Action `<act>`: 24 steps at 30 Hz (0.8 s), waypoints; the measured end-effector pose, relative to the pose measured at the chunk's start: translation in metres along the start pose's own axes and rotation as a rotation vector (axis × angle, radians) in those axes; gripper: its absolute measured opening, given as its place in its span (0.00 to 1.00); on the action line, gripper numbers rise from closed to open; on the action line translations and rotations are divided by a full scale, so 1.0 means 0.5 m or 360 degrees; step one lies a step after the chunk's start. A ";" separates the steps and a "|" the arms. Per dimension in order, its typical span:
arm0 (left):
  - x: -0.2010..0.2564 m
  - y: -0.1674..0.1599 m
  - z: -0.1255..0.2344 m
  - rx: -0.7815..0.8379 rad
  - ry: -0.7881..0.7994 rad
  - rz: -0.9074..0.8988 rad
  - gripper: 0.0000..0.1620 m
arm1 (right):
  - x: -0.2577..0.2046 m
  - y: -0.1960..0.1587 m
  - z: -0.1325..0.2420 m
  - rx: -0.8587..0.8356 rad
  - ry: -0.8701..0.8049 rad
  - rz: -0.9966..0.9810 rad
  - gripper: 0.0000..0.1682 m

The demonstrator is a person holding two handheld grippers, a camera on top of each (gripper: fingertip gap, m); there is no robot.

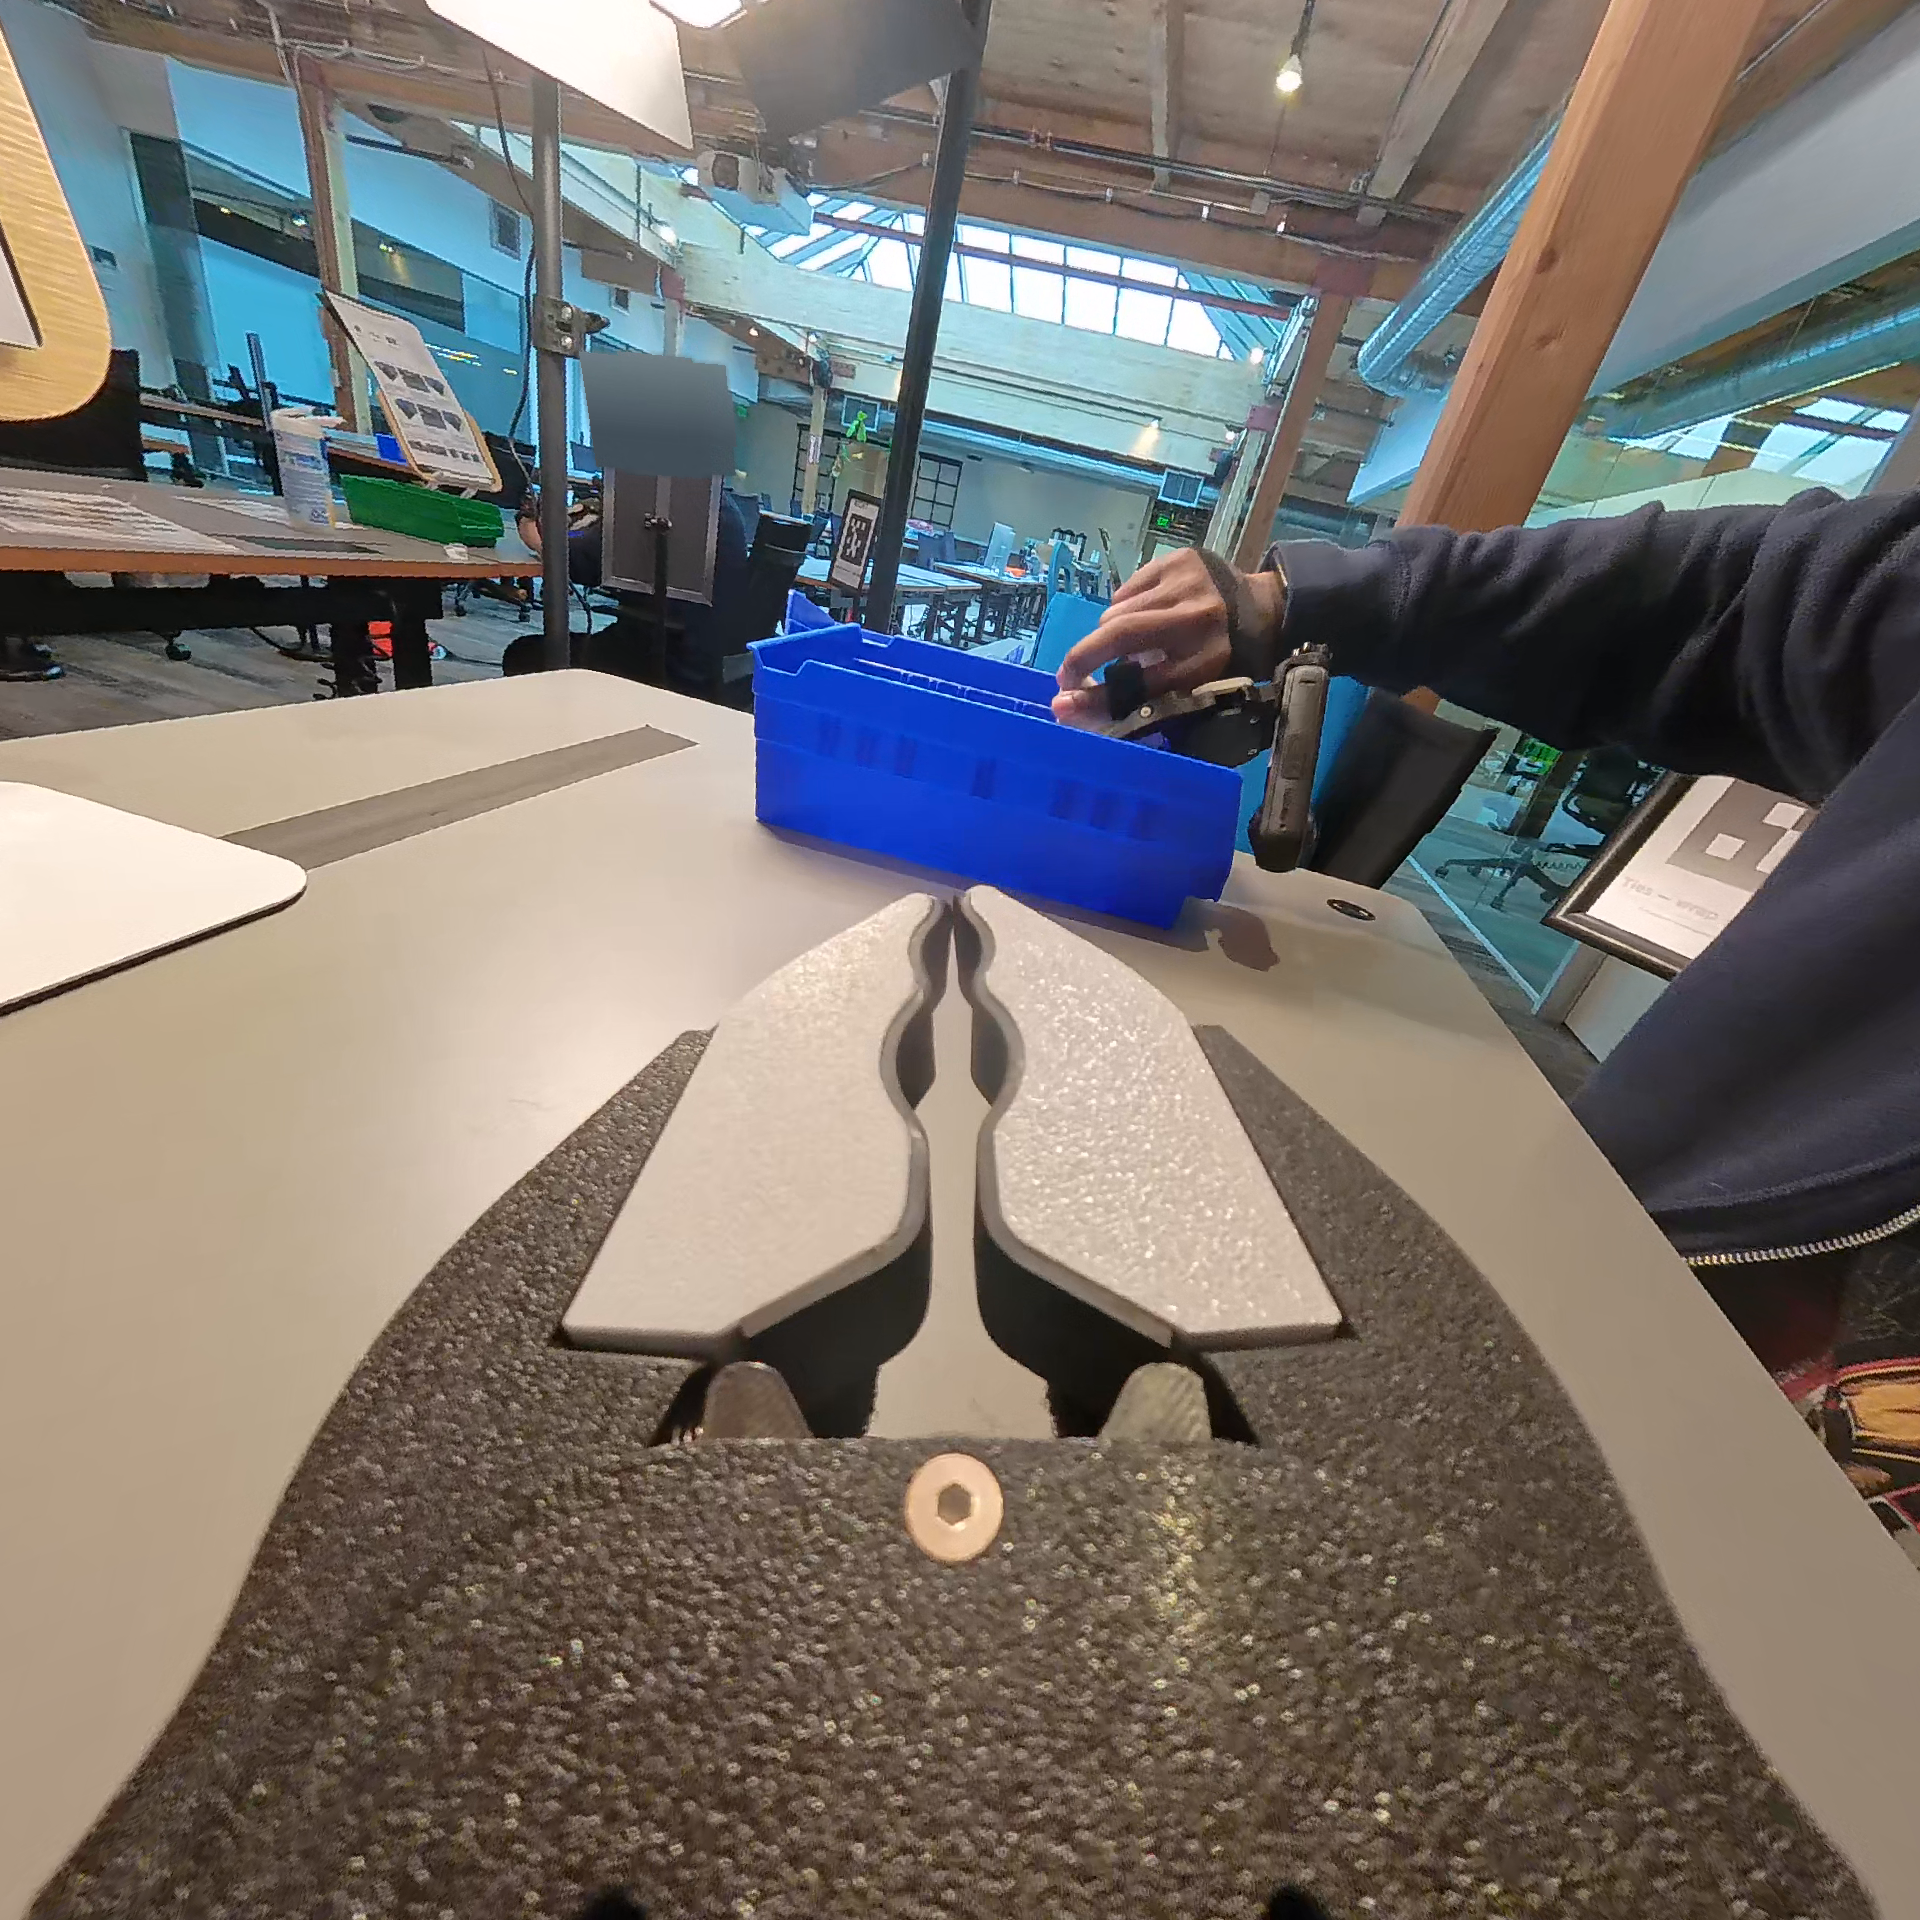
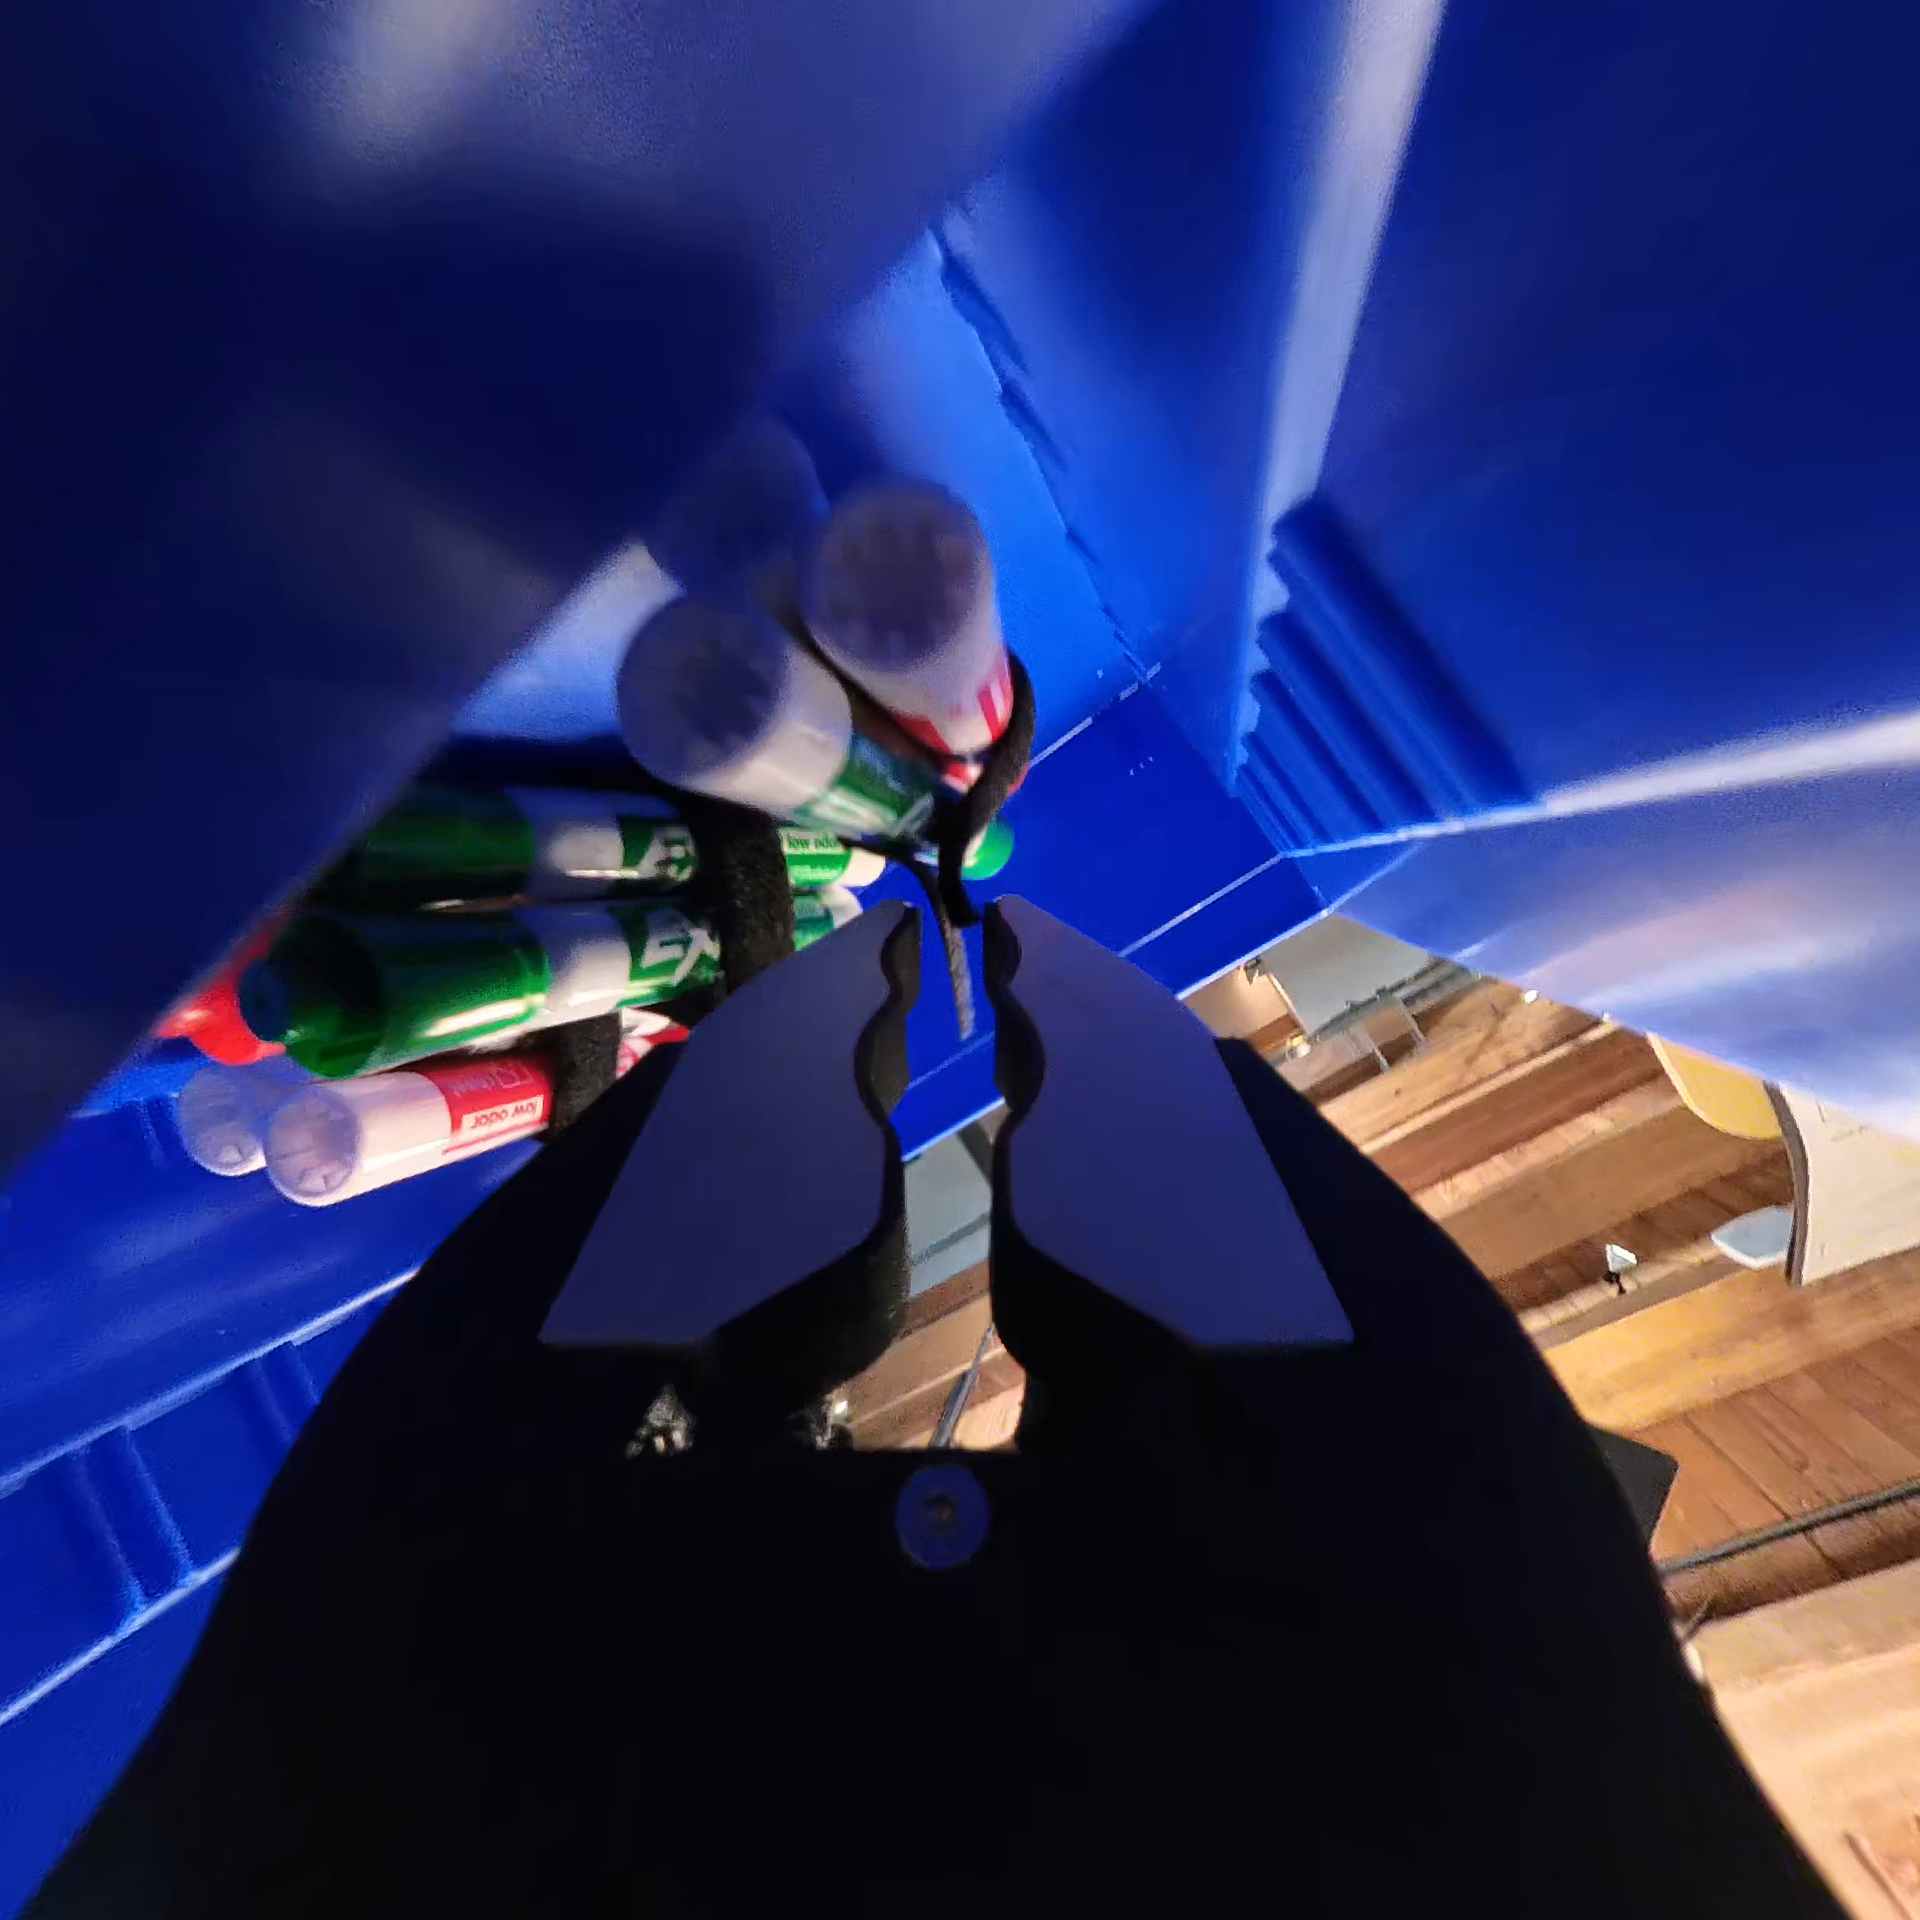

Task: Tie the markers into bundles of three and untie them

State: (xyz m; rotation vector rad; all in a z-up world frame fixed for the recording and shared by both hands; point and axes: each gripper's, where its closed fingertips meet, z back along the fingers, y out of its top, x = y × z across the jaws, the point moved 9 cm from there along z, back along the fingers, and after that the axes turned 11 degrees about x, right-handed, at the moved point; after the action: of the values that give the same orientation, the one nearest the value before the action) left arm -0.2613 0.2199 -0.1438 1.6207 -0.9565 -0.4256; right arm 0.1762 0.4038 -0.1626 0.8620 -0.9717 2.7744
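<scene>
While the left gripper point(image 1: 954, 914) rests low over the grey bench point(image 1: 436, 1039) with its fingertips pressed together on nothing, the bench ahead of it lies bare up to the blue bin point(image 1: 966, 800). At the left edge sits a white board point(image 1: 114, 883), and a dark strip point(image 1: 468, 790) runs across the surface behind it. The bin stands toward the far right corner, its long side facing the left gripper, just short of the right edge where a person's dark sleeve point(image 1: 1558, 623) reaches in.

Inside the bin, the right gripper point(image 2: 951, 925) has its fingers pinched on a thin black strap point(image 2: 956, 966) (only a narrow gap shows between the tips). From that strap hangs a bundle of markers point(image 2: 831, 686), tilted, blunt ends toward the camera and long axis running away along the bin wall. More markers point(image 2: 416, 987), green and red, lie strapped on the bin floor at left, their long axes crosswise. Blue walls crowd close on the left, top and right.
</scene>
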 end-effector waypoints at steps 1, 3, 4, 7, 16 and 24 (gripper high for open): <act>0.000 0.000 0.000 -0.0002 -0.0003 -0.0002 0.00 | 0.001 -0.004 0.004 -0.0020 -0.0011 -0.0021 0.09; 0.001 0.000 0.000 -0.0006 -0.0005 -0.0006 0.00 | 0.006 -0.013 0.013 -0.0045 -0.0033 -0.0096 0.12; 0.002 0.000 -0.001 -0.0008 -0.0006 -0.0009 0.00 | 0.008 -0.019 0.018 -0.0066 -0.0044 -0.0133 0.14; 0.003 -0.001 -0.001 -0.0012 -0.0007 -0.0018 0.01 | 0.012 -0.037 0.038 -0.0118 -0.0080 -0.0255 0.18; 0.006 -0.001 -0.002 -0.0025 -0.0015 -0.0030 0.01 | 0.011 -0.073 0.123 -0.0286 -0.0307 -0.0851 0.23; 0.008 -0.002 -0.003 -0.0031 -0.0012 -0.0048 0.01 | 0.049 -0.056 0.204 -0.0257 -0.0443 -0.1513 0.25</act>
State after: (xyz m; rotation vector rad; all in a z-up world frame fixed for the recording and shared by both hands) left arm -0.2576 0.2176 -0.1434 1.6188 -0.9318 -0.4610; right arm 0.2122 0.3628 -0.0689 1.2711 -0.5623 1.7836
